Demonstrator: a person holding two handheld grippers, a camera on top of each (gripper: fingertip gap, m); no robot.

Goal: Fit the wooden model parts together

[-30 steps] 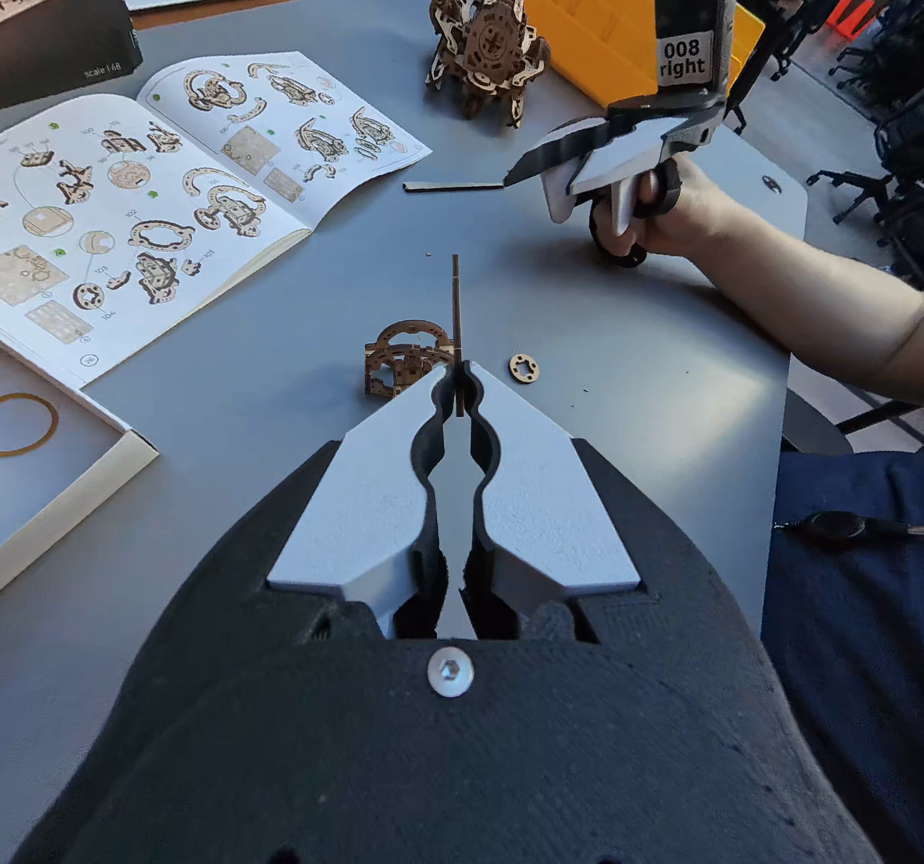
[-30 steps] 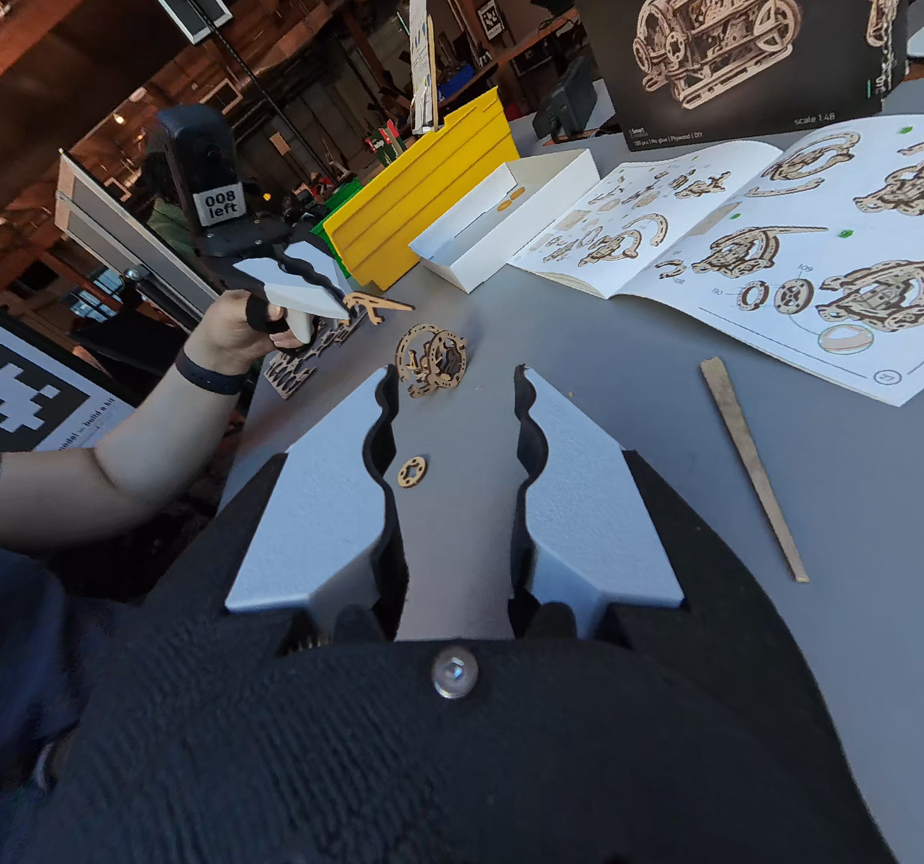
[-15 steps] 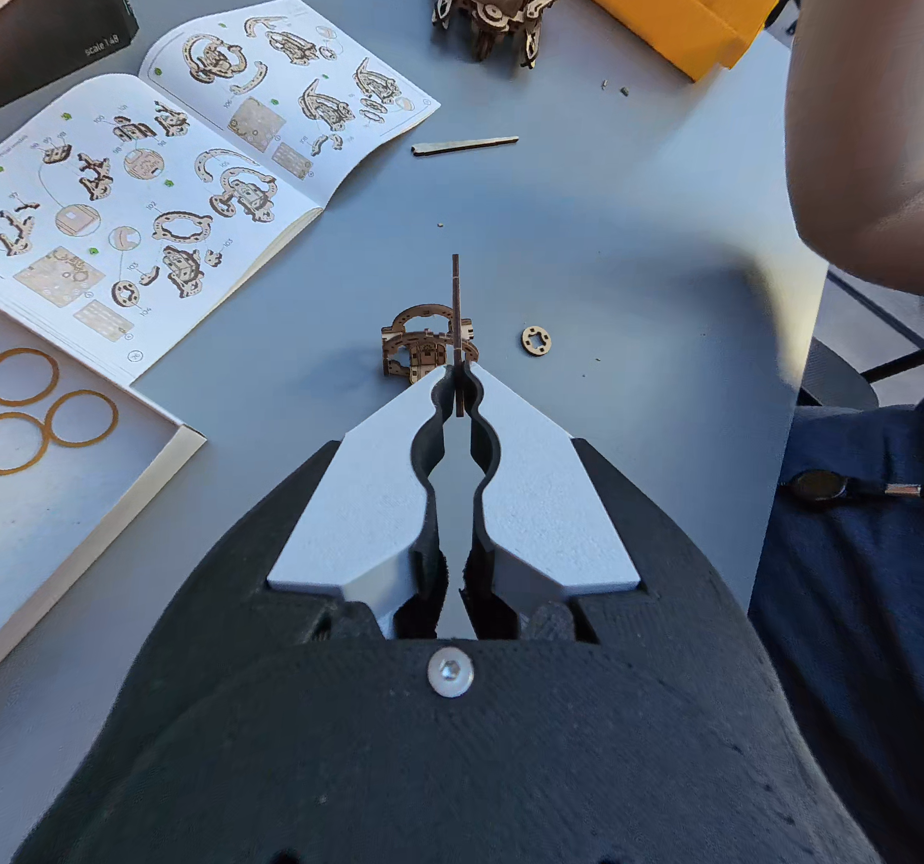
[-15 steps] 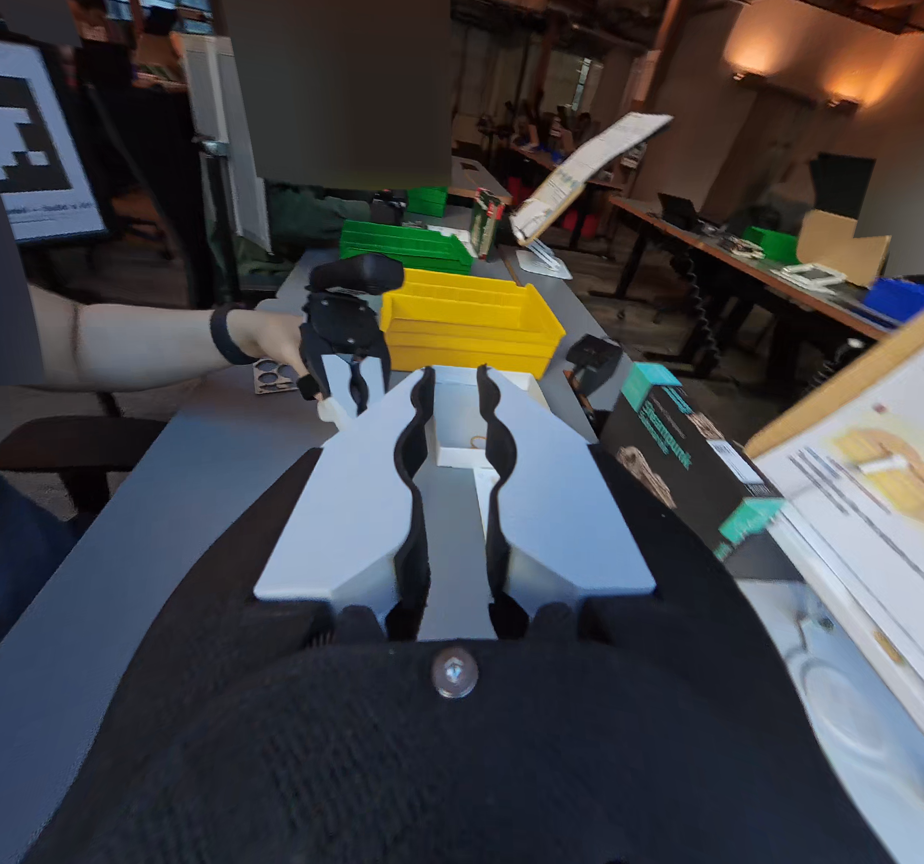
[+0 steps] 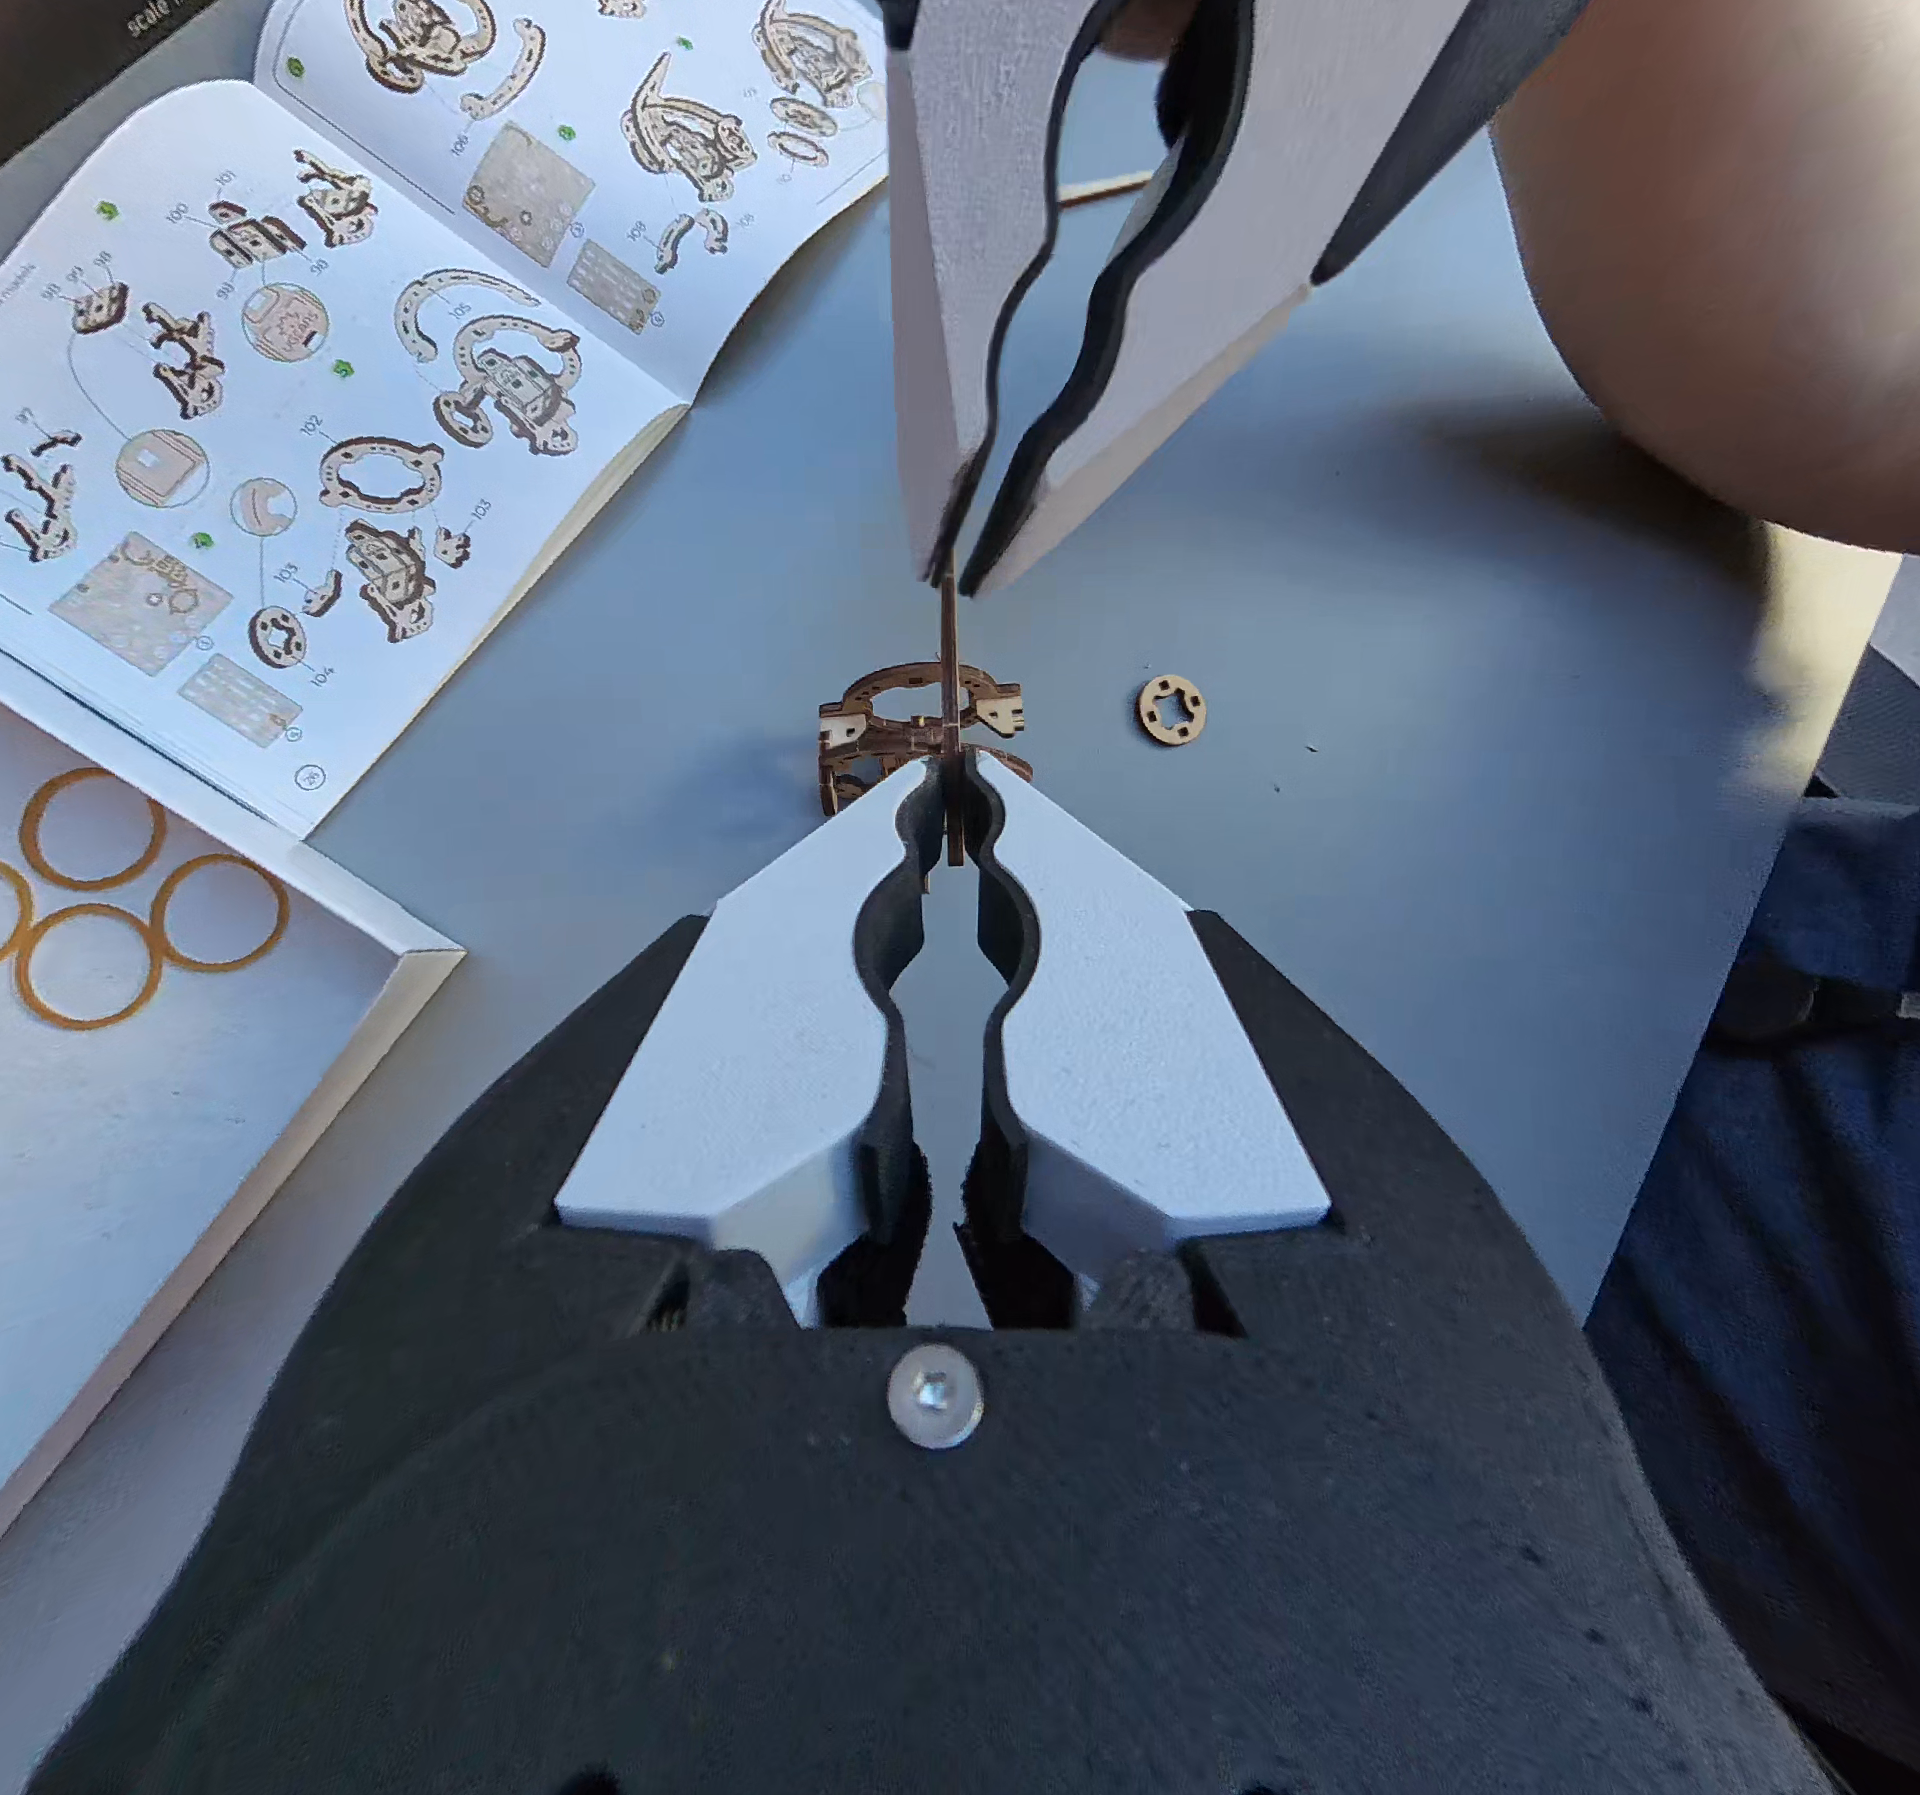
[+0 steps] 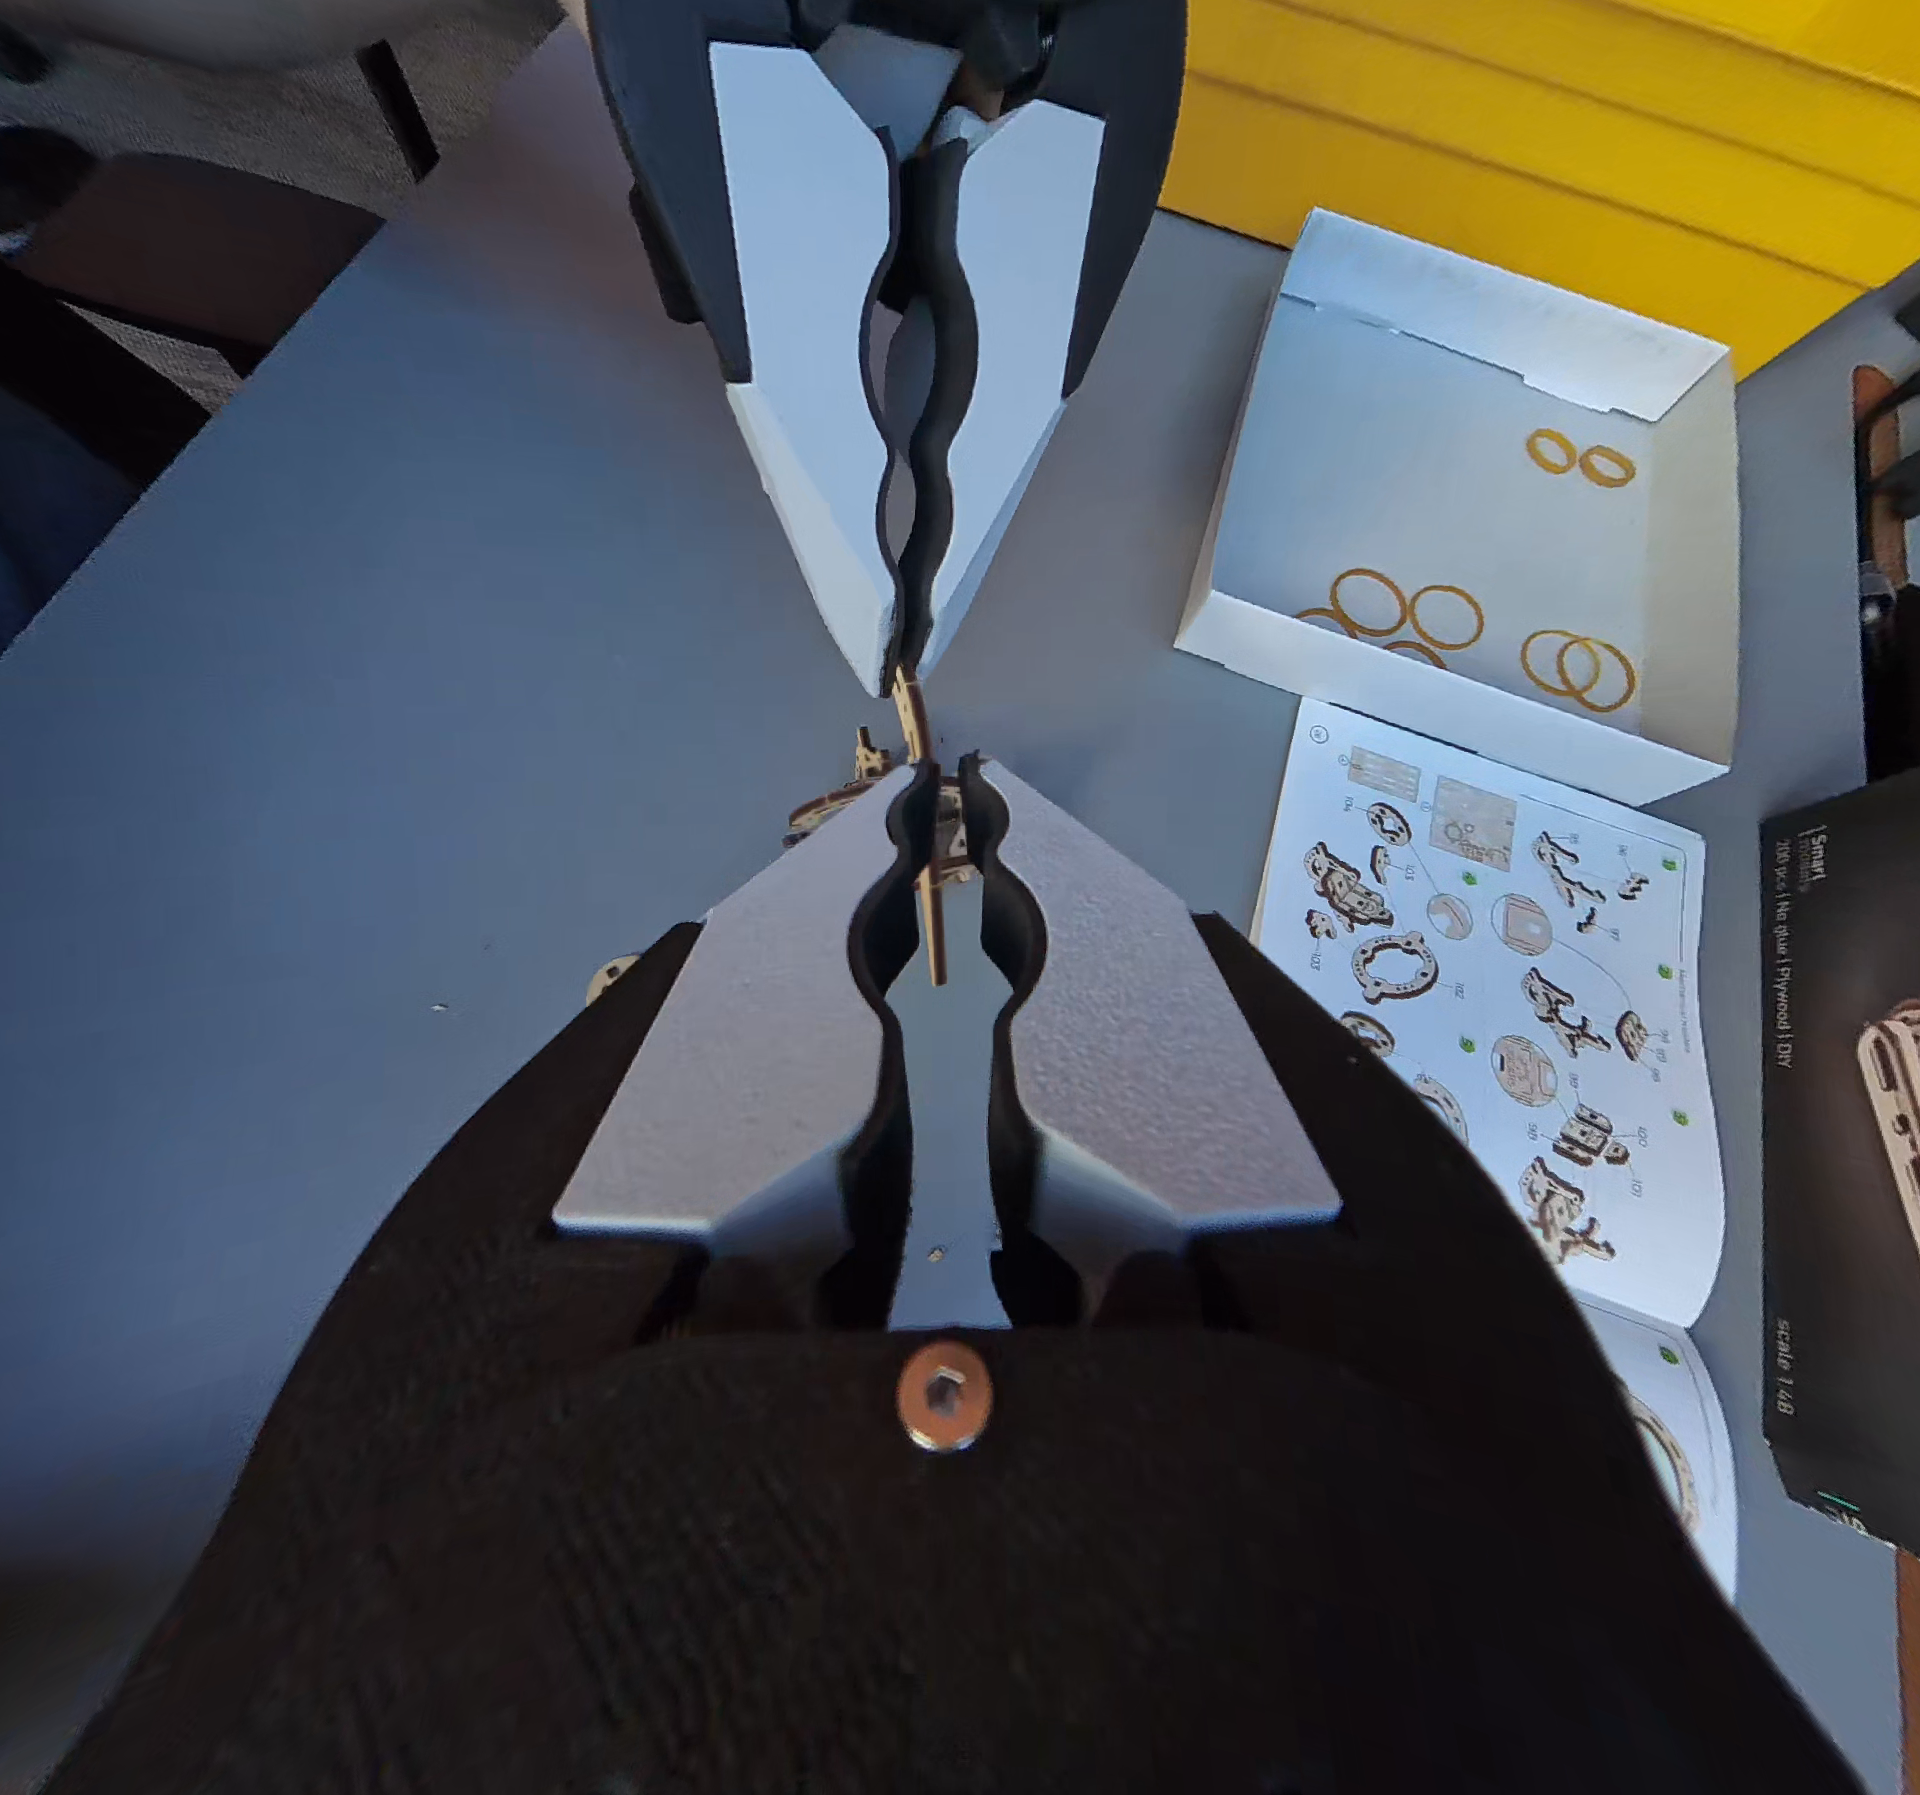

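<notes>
Nearest in the left wrist view, the left gripper (image 5: pixel 948 815) was closed down to a narrow slit on the thin wooden part (image 5: pixel 949 665), a flat strip seen edge-on and standing upright out of its tips. Just beyond those tips, on the grey table (image 5: pixel 1351 602), sat the small ring-shaped wooden subassembly (image 5: pixel 920 727), with a loose toothed washer (image 5: pixel 1172 709) a little to its right. Farther off, the right gripper (image 5: pixel 951 573) came down from above, its jaws nearly together around the strip's far end; from the right wrist view its jaws still showed a slight gap at the tips, and whether the pads actually pinched the wood could not be told.

The step in hand looked like a handover or a two-handed regrip of the strip, before seating it in the subassembly. The next move would seem to call for a firm close by the right gripper before the left lets go, keeping the thin piece straight, since it would likely snap or twist if pulled sideways.

To the left lay the open instruction booklet (image 5: pixel 343 343) and, nearer, a white box tray (image 5: pixel 208 1101) holding rubber bands (image 5: pixel 88 964). Farthest in the right wrist view stood a yellow bin (image 6: pixel 1558 83).
</notes>
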